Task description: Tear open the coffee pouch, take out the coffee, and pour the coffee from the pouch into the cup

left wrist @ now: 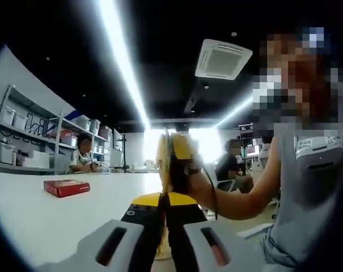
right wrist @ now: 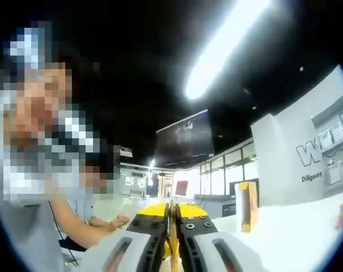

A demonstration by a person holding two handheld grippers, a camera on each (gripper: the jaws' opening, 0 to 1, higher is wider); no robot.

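In the left gripper view a thin yellow coffee pouch (left wrist: 162, 161) stands edge-on, straight up from between my jaws. My left gripper (left wrist: 164, 199) is shut on its lower part. My right gripper (left wrist: 181, 152), yellow and black and held by a person's hand, comes in from the right and is closed on the pouch's upper part. In the right gripper view my right gripper (right wrist: 172, 209) has its jaws pressed together, with a thin yellow strip of the pouch (right wrist: 169, 249) showing low between them. Both grippers are held up above the white table (left wrist: 41, 215).
A red flat box (left wrist: 66, 187) lies on the table to the left. A yellow upright pack (right wrist: 248, 206) stands on the white surface to the right. The person in a grey shirt (left wrist: 307, 192) is close on the right. Shelves (left wrist: 29, 141) and seated people fill the background.
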